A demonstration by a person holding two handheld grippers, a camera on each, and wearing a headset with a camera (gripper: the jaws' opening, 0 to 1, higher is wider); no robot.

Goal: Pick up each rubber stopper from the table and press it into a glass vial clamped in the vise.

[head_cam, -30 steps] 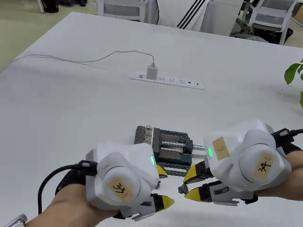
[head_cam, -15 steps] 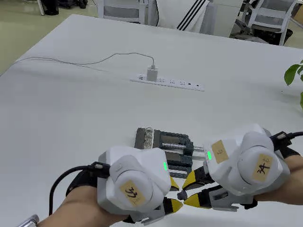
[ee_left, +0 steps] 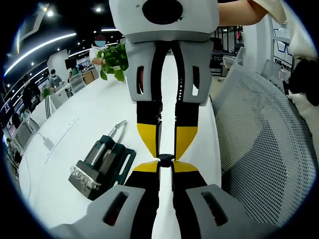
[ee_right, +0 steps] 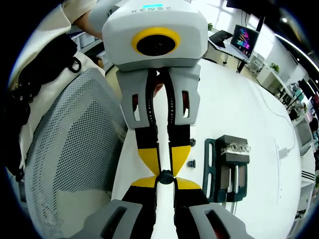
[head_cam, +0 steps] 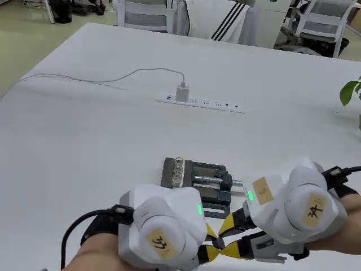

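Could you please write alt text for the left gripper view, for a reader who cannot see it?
The left gripper's tongs meet the right gripper's tongs tip to tip, both pinching a small dark rubber stopper above a white table. At the view's left, a vise on the table clamps a row of glass vials.

You faced a broad white bench; grey mesh office chairs stood beyond it on pale green floor.

Open tabletop left of vise
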